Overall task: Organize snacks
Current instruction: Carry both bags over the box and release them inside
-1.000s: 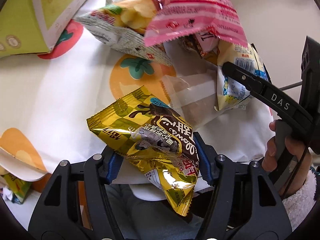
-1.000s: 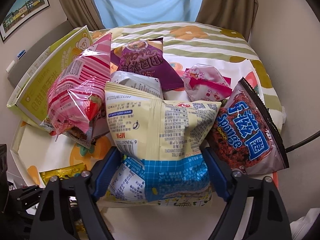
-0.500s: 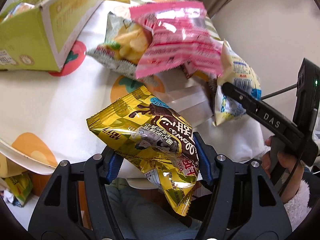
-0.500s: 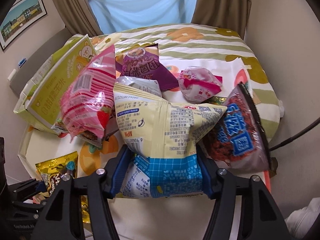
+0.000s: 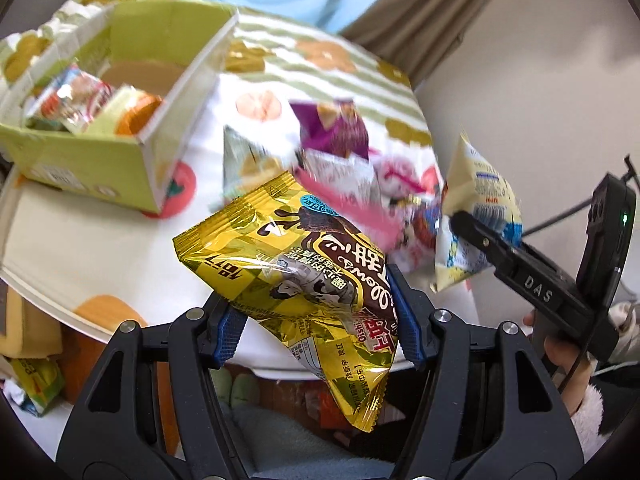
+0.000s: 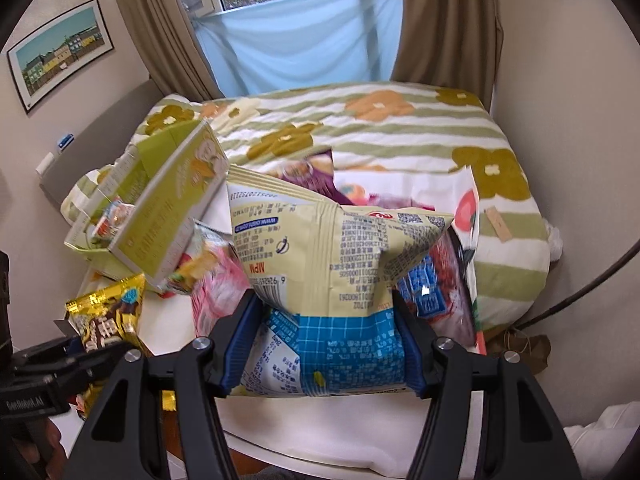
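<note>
Left wrist view: left gripper (image 5: 316,322) clamped on the gold snack packet (image 5: 292,264), blue pads pressing both its sides, packet lifted clear of the white tabletop (image 5: 80,240). Long axis of the packet running from 10 o'clock down to 5 o'clock, tail hanging below the jaws. Green carton (image 5: 120,160), open-topped and already holding a few packets, lying toward 10 o'clock from the fingers, well apart. Judged the goal of the coming move: a swing up and left over its near wall. Toward 3 o'clock, right gripper (image 5: 476,232) with the cream-and-blue bag (image 5: 476,200) in its jaws, farther from the carton.

Right wrist view: right gripper (image 6: 326,344) squeezed on the cream-and-blue bag (image 6: 332,280), having just been closing, bag between the pads and buckled at the waist. Long axis of the bag near upright, 12 to 6 o'clock. Green carton (image 6: 160,216) toward 10 o'clock, beyond the loose heap of pink and red packets. Gold snack packet (image 6: 108,316) and left gripper (image 6: 76,354) at 9 o'clock, nearer the carton; left hand likely first to deliver.
</note>
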`<state>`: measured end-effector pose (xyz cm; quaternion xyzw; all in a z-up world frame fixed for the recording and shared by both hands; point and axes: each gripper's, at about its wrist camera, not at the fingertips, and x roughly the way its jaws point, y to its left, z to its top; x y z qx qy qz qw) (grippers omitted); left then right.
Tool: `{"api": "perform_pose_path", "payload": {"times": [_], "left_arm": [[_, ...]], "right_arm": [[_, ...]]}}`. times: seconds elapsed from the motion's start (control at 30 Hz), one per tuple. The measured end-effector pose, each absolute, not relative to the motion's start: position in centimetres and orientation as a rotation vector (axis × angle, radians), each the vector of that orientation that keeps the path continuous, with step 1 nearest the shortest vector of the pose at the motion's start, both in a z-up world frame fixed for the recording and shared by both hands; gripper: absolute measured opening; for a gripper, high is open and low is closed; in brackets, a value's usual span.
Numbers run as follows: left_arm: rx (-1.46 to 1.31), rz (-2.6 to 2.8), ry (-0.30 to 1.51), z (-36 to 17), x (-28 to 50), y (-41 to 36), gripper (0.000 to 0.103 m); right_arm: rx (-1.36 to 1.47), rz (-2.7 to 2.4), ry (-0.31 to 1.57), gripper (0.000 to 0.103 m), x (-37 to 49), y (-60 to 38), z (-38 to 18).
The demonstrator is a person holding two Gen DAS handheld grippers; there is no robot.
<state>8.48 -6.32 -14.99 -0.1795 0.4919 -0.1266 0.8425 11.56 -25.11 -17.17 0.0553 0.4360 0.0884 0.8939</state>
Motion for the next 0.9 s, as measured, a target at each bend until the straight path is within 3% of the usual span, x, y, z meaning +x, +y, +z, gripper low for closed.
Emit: {"api": "perform_pose_path", "payload": {"times": [0.57, 0.9], "left_arm": [[-0.368, -0.205, 0.85, -8.6, 17.4, 4.4, 0.06], [-0.291, -0.247, 0.95, -9.8, 29.7, 15.1, 0.06]], "right_arm": [[0.024, 0.28, 0.787, 0.058, 19.4, -15.1, -10.4], [0.075, 0.261, 0.821, 0.058, 28.7, -3.5, -10.8]]}}
